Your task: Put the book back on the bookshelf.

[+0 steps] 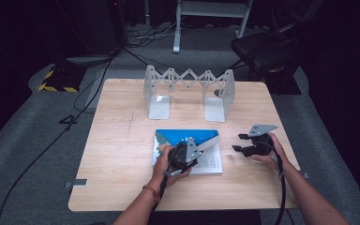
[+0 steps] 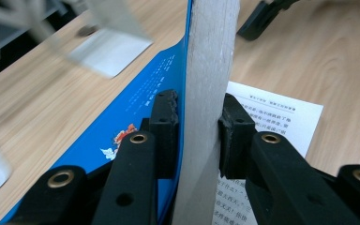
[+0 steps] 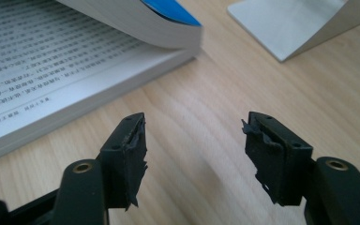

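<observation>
Book (image 1: 206, 154) lies open near the middle of the wooden worktop (image 1: 122, 154), in front of the expanding metal book rack (image 1: 190, 91). Left gripper (image 1: 194, 152) is over the book's left half; in the left gripper view its pads are clamped on a thick wad of pages together with the blue cover (image 2: 122, 117), lifted clear of the printed page below. Right gripper (image 1: 239, 142) rests just right of the book, apart from it, jaws spread with nothing between them, bare wood beneath in the right gripper view.
</observation>
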